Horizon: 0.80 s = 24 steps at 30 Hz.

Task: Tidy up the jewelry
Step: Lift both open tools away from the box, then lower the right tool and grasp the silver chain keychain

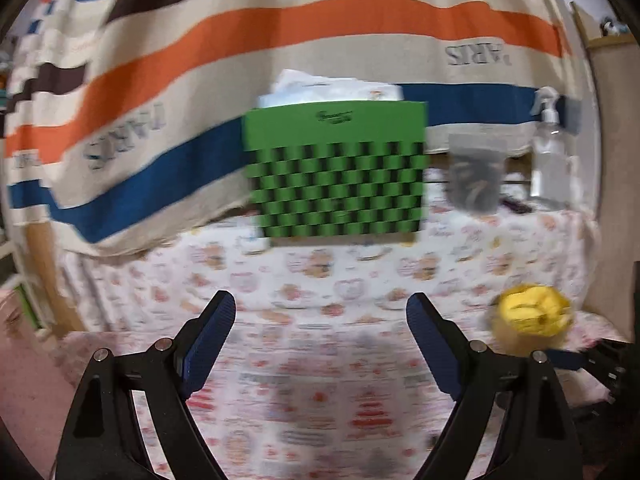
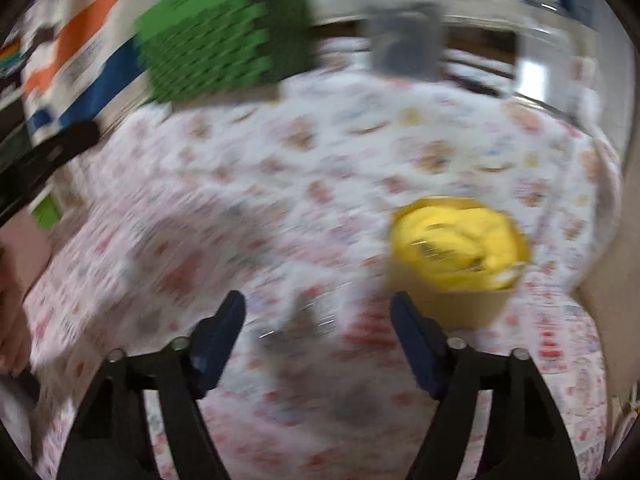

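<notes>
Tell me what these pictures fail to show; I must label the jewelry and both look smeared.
- Yellow cloth-lined round container: right wrist view, motion blur hides whether jewelry lies inside; left wrist view shows it small and soft.
- Grey translucent pouch: left wrist view, contents dark, too blurred to name.
- Green perforated plastic basket: its front wall hides the inside; only white paper tops show.
- Clear spray bottle: label unreadable.

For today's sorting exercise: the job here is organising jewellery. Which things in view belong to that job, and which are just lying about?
Likely part of the job:
green rack
yellow-lined box
grey bag, contents blurred
left gripper and right gripper, both open

Just lying about:
spray bottle
striped cloth
patterned table cover
</notes>
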Motion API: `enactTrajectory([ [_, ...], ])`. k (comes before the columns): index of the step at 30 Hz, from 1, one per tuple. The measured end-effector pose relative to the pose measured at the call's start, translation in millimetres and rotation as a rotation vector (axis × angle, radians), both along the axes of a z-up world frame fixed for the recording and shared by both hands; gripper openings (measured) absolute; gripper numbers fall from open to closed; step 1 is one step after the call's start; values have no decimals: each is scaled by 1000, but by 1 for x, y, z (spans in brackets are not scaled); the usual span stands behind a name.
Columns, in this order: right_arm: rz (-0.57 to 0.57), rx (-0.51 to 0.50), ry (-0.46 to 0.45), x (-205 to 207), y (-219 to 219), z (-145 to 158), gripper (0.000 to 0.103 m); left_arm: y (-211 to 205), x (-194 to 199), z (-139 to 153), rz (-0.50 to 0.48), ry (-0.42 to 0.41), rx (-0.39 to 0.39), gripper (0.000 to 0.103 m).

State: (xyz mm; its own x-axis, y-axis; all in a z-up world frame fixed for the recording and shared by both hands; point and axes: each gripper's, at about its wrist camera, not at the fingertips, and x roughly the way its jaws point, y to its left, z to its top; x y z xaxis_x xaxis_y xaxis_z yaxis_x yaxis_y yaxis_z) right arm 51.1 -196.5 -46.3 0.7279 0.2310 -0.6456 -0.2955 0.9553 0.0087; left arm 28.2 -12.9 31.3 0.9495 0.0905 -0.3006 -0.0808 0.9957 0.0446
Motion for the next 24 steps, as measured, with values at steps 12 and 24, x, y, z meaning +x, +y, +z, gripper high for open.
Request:
enactTrajectory([
  [12, 132, 0, 89, -18, 50, -21, 30, 20, 14, -26, 40, 68, -74, 86],
  [24, 106, -19, 161, -9, 52, -29, 12, 14, 10, -24, 50, 39, -36, 86],
])
